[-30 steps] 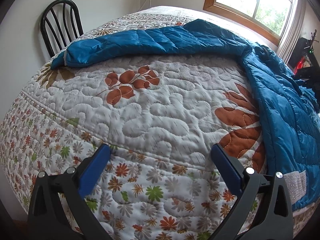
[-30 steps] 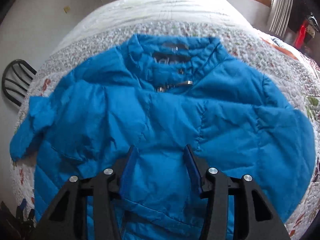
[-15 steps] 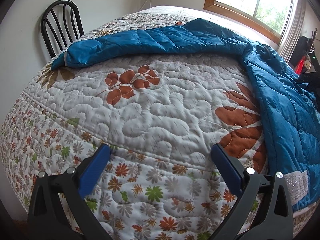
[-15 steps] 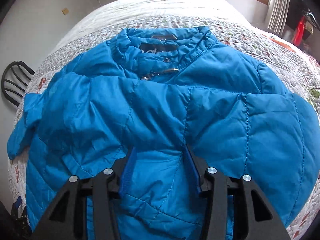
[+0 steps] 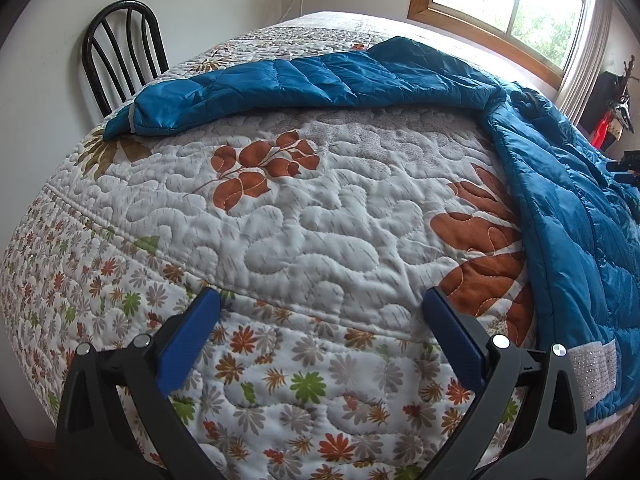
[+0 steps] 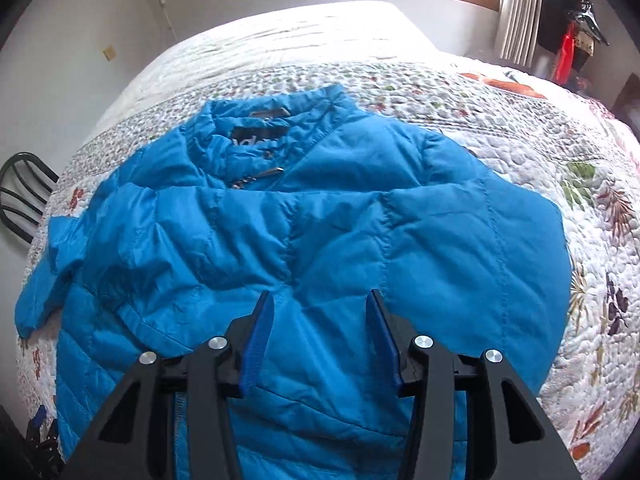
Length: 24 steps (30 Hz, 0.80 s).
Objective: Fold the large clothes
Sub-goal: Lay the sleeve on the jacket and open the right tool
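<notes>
A blue quilted puffer jacket (image 6: 320, 240) lies on the bed with its collar (image 6: 272, 128) at the far side. Its right sleeve lies folded across the chest. Its left sleeve (image 5: 280, 84) stretches out toward the chair. My right gripper (image 6: 320, 300) is open just above the folded sleeve and holds nothing. My left gripper (image 5: 320, 296) is open and empty at the near edge of the bed, left of the jacket body (image 5: 580, 240).
The bed carries a white floral quilt (image 5: 300, 220). A black chair (image 5: 120, 52) stands against the wall at the bed's far left corner. A window (image 5: 520, 4) is behind the bed. Dark and red items (image 6: 568, 32) hang at the far right.
The right gripper has pulled back and up from the jacket, so more of the bed and wall shows. The folded sleeve lies flatter across the chest. The left gripper has not moved.
</notes>
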Each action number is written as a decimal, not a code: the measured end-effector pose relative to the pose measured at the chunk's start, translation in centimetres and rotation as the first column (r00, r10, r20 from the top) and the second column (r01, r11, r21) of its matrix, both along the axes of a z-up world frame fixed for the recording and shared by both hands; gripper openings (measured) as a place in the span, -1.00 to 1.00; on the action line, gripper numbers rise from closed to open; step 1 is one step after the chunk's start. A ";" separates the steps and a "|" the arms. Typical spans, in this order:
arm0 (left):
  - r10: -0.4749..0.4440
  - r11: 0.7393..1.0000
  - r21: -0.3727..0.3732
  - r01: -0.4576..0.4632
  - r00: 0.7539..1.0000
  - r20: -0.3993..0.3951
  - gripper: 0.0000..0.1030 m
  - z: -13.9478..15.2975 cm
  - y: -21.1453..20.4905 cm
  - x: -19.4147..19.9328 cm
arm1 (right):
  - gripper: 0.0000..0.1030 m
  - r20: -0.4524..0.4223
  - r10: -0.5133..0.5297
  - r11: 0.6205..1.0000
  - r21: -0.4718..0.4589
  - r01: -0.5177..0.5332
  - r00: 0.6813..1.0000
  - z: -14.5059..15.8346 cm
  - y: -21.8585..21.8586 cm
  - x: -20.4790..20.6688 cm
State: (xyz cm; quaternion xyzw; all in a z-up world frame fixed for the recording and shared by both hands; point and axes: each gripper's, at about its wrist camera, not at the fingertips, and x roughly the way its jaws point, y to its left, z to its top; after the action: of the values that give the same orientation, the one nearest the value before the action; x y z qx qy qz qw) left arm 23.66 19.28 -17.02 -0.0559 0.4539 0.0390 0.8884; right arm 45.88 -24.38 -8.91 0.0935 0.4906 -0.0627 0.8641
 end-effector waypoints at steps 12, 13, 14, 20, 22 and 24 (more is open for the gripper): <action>0.002 1.000 0.007 -0.002 1.000 -0.003 0.96 -0.1 0.0 0.2 | -0.04 0.051 -0.009 0.997 0.079 0.005 0.999 -0.5 -1.8 -1.5; 0.004 1.000 0.009 -0.004 1.000 -0.004 0.96 -0.1 0.0 0.1 | -0.04 0.068 -0.018 0.997 0.072 0.014 0.998 0.1 -2.2 -2.1; 0.006 1.000 0.011 -0.006 1.000 -0.006 0.96 -0.1 0.0 0.1 | -0.04 0.084 -0.025 0.997 0.069 0.019 0.996 0.6 -2.6 -2.9; 0.020 1.000 0.012 -0.020 1.000 -0.012 0.96 0.4 0.4 0.7 | -0.04 0.100 -0.065 0.998 0.013 0.064 0.993 1.6 -4.8 -5.7; 0.023 0.999 0.022 -0.023 1.000 -0.013 0.96 0.5 0.4 1.2 | -0.06 0.082 -0.079 0.997 0.023 0.078 0.993 0.7 -5.5 -5.7; 0.023 0.999 0.032 -0.023 1.000 -0.016 0.96 0.4 0.5 1.6 | -0.06 0.068 -0.084 0.996 0.026 0.082 0.994 -0.4 -6.0 -5.5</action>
State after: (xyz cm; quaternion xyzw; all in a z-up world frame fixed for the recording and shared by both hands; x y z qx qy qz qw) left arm 25.26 19.83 -16.63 -0.0467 0.4596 0.0567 0.8851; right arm 40.40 -30.43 -9.32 0.1261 0.4569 -0.0895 0.8760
